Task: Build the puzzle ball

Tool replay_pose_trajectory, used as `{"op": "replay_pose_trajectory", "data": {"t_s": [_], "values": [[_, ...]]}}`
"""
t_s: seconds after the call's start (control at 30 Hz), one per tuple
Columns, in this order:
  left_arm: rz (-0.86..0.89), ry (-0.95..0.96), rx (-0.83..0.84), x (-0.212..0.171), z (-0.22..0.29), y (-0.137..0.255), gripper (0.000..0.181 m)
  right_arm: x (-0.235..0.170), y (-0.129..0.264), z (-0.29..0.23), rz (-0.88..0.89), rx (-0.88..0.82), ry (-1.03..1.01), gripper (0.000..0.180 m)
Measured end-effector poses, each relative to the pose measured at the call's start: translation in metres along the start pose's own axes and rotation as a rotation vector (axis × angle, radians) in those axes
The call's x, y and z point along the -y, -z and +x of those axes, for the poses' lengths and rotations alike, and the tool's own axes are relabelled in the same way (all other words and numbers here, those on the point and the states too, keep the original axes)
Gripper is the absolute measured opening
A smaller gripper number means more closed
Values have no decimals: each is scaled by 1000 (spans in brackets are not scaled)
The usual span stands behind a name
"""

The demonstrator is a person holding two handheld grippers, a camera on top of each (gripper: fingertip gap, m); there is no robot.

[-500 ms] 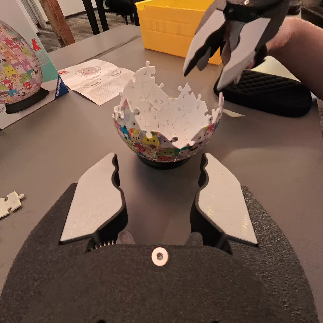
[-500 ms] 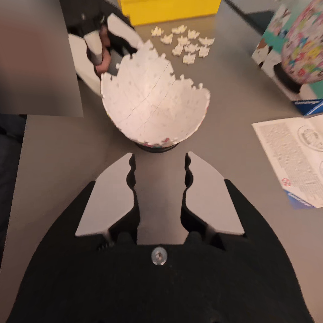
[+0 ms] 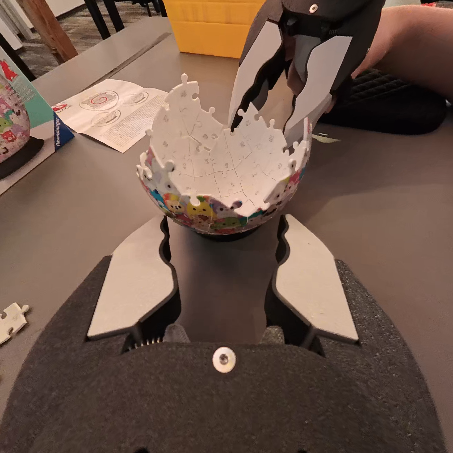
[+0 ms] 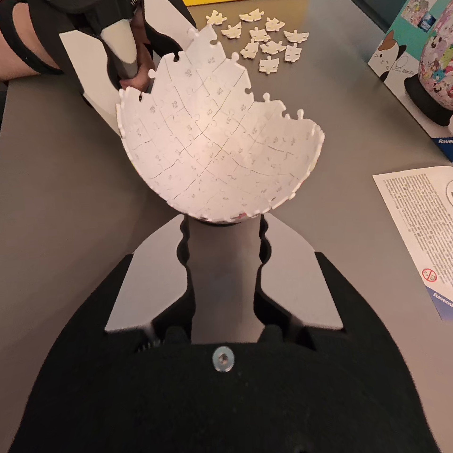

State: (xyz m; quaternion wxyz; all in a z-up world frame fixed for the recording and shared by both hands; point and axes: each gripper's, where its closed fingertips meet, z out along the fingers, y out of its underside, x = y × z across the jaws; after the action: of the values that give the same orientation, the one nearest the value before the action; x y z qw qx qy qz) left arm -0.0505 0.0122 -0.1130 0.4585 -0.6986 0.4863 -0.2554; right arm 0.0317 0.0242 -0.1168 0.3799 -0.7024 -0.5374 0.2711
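Roughly half built: the curved white-inside, cartoon-printed plastic puzzle ball shell (image 3: 221, 171) sits bowl-like on its black round stand (image 3: 224, 235) on the grey surface (image 3: 367, 208), rim jagged, upper half missing. A cluster of loose white puzzle pieces (image 4: 264, 39) waits beyond it. Left hand-held gripper (image 3: 223, 232) open, empty, just before the shell. Right hand-held gripper (image 4: 223, 228) open, empty, tips at the far rim.

Two cameras, one ball

Each camera sits close on its gripper, looking down at the ball (image 3: 221, 169) (image 4: 215, 147) from opposite sides; both see it.
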Motion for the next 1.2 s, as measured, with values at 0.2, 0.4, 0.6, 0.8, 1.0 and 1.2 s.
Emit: {"op": "replay_pose_trajectory", "data": {"t_s": [0.2, 0.4, 0.6, 0.8, 1.0, 1.2], "values": [[-12, 1, 17, -1, -2, -1, 83, -3, -4, 1, -23, -24, -13, 57], [-18, -14, 36, -2, -2, -2, 84, -2, -6, -1, -15, -19, -16, 57], [-1, 4, 32, -2, 1, 5, 83, 4, -6, -8, 24, 0, -35, 57], [13, 18, 52, -5, 5, 23, 82, 16, -12, -22, 58, 42, -45, 57], [8, -6, 106, -5, 7, 44, 83, 31, -19, -35, 59, 64, -23, 57], [15, 4, 154, -6, 7, 79, 84, 57, -32, -53, 59, 99, 0, 57]]}}
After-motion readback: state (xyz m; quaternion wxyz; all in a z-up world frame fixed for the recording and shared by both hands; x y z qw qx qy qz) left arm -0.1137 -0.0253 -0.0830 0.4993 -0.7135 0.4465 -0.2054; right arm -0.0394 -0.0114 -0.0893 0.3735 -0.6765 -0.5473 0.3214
